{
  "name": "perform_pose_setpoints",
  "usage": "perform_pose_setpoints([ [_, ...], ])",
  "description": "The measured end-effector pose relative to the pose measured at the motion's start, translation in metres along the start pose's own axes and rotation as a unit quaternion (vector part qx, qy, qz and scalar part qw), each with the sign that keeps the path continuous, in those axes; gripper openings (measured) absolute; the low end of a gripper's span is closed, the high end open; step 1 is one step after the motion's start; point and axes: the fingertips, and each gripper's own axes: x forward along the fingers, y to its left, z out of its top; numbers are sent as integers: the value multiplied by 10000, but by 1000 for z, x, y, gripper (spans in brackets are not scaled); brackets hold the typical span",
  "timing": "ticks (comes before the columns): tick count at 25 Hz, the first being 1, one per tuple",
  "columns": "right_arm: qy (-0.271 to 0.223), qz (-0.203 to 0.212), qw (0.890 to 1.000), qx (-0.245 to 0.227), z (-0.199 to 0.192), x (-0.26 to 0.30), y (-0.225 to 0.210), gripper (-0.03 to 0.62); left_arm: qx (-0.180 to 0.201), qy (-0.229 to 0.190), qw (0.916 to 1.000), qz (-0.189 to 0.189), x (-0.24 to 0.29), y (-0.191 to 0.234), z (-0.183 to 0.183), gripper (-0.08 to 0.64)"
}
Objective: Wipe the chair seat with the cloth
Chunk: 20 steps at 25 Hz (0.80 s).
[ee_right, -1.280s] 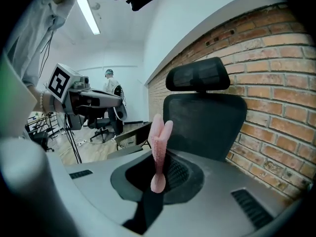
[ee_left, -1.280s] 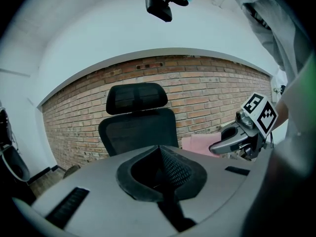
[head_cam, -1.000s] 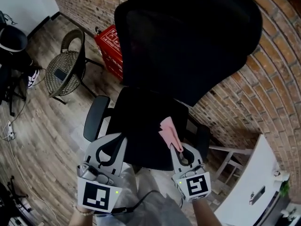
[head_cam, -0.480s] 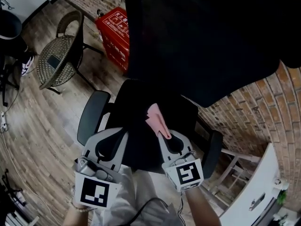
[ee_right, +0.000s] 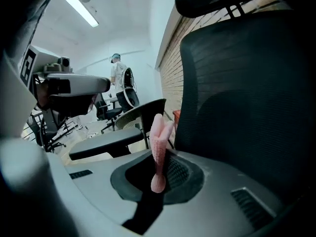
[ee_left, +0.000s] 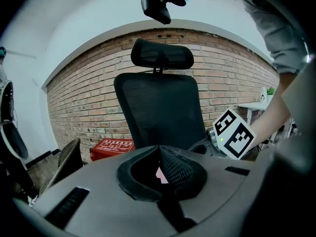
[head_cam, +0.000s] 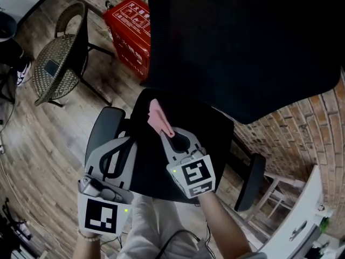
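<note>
- Since a second ago, right gripper (head_cam: 166,133) has slid left across the chair seat (head_cam: 215,131), carrying the cloth (head_cam: 158,116) from the right side toward the left-rear part near the left armrest (head_cam: 102,131).
- Right gripper jaws pinch the pink cloth; right gripper view shows it clamped between the pads and sticking up past the tips (ee_right: 158,132).
- Cloth lies on or just over the black seat, below the backrest (head_cam: 242,47); contact with the seat can't be confirmed.
- Left gripper (head_cam: 123,142) hangs over the seat's front-left edge, jaws pressed together on nothing; it takes no part.
- Progress guess: wiping is underway, about mid-stroke; one pass right to left looks done.
- Left to do, likely: front part and right side of the seat, then lift the cloth away.
- Seat is too dark to show clean or dirty areas.
</note>
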Motion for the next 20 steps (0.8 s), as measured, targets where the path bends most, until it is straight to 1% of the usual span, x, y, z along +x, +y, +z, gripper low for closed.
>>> perform_pose_setpoints([
  [3,38,109,9999,-7,-3,37,4,54,-19,54,10000,36,4,13,-15,18],
  [6,165,292,9994,2,-17,72,11,54,-77,133,9999,77,7,22,-29,18],
  [12,565,486,9971,123,-57,125,19,54,-507,266,9983,149,16,29,-49,18],
  [13,607,503,9967,208,-63,131,19,54,-550,293,9980,136,17,28,-52,18],
  [15,673,484,9954,485,-77,143,17,54,-515,329,9981,49,20,26,-55,18],
  [18,737,318,9925,919,-89,156,6,54,-449,347,9984,-43,22,25,-57,18],
  [20,804,161,9908,1075,-96,159,-1,54,-461,371,9982,-83,22,23,-59,18],
])
